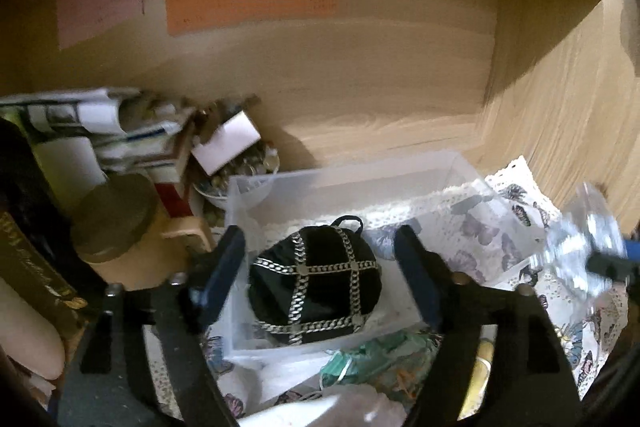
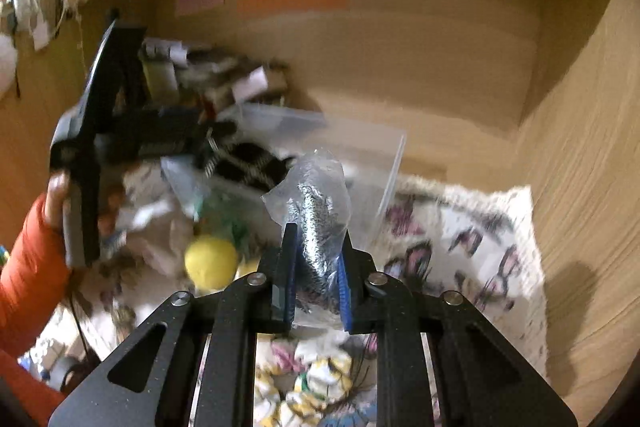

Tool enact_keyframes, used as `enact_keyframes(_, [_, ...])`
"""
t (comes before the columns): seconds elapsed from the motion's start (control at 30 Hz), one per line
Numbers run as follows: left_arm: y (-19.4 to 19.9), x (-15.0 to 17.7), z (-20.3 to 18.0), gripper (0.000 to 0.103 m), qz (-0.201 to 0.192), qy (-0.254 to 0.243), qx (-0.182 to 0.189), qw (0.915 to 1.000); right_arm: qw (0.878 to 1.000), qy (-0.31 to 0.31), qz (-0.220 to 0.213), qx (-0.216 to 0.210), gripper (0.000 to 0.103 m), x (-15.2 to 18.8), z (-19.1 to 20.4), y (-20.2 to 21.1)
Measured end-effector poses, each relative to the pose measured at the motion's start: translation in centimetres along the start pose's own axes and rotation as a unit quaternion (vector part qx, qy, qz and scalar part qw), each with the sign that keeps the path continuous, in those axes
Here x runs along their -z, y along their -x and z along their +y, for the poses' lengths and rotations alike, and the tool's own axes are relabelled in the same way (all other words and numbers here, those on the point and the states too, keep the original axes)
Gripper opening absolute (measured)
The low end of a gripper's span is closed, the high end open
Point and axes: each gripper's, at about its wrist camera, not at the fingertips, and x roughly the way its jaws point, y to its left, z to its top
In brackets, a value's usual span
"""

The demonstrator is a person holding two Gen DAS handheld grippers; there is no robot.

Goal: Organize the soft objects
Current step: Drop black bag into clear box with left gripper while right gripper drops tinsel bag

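Observation:
A black cap with silver chain trim (image 1: 316,281) lies in a clear plastic bin (image 1: 344,179). My left gripper (image 1: 320,267) is open above the bin, its fingers on either side of the cap and apart from it. My right gripper (image 2: 316,271) is shut on a clear plastic bag with a dark striped item inside (image 2: 320,203), held above the butterfly cloth. The bag shows blurred at the right edge of the left wrist view (image 1: 580,247). The left gripper's body (image 2: 96,147) shows in the right wrist view over the bin (image 2: 360,143).
A butterfly-print cloth (image 2: 460,247) covers the desk. A yellow ball (image 2: 210,261), green fabric (image 1: 376,359) and small socks (image 2: 320,383) lie near the bin. Papers, a round tin (image 1: 116,215) and a bowl of coins (image 1: 248,171) crowd the left. Wooden walls stand behind and right.

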Motion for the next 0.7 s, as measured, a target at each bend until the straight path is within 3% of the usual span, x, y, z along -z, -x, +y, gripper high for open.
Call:
enact_keyframes(0.1, [1.6,-0.1,0.1,0.099,-0.012,0.001,-0.004,0.9999,1.0,-0.01,-0.027,0.008,0.015,-1.4,0.1,0.1])
enact_keyframes(0.27, [3.8,0.4,0.5,0.103,-0.027,0.009,-0.012,0.9995,0.999,-0.016,-0.043,0.024,0.015,-3.5,0.8,-2.0])
enact_keyframes(0.47, [4.3,2.3,0.9,0.103,-0.004,0.006,-0.015,0.9999,0.999,-0.017,0.006,0.037,0.015,-4.7,1.0,-7.3])
enact_keyframes(0.7, [3.2,5.9,1.4,0.103,0.051,0.015,-0.005,0.9986,0.996,-0.014,0.076,0.033,0.017,-3.6,0.7,-11.3])
